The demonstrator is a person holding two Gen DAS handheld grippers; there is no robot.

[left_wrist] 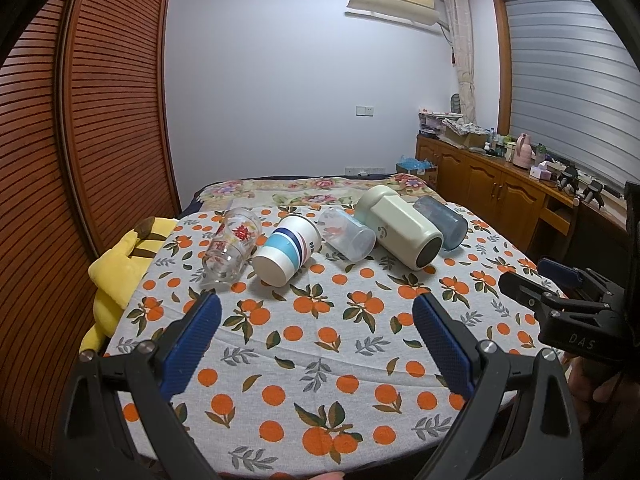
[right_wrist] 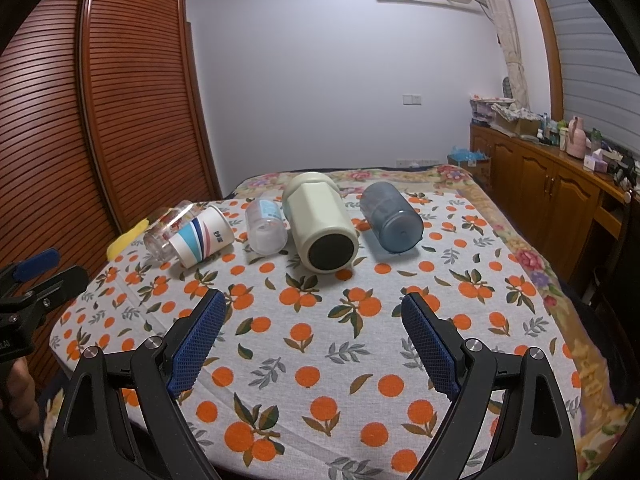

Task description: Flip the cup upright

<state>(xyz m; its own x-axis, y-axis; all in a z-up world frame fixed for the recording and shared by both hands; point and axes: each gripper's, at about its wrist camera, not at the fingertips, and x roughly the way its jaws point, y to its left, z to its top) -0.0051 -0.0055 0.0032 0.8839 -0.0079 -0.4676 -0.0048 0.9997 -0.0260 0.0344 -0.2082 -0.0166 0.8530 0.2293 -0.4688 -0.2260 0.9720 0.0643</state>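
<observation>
Five cups lie on their sides in a row across the far part of the orange-print cloth (right_wrist: 320, 360), bases toward the cameras, none upright. L to R: clear glass w/ red flower print (left_wrist: 232, 245), paper cup w/ blue stripes (left_wrist: 286, 250), small clear plastic cup (left_wrist: 347, 233), cream faceted cup w/ dark base (right_wrist: 322, 227), blue translucent tumbler (right_wrist: 392, 216). Glass and paper cup touch; cream cup lies just beside the plastic cup. Left claw (left_wrist: 318, 320): jaws wide, nothing between, above cloth nearer than the row. Right claw (right_wrist: 314, 316): jaws wide, nothing held, facing cream cup, apart from it. Yellow plush (left_wrist: 116, 276) at cloth's left edge.
</observation>
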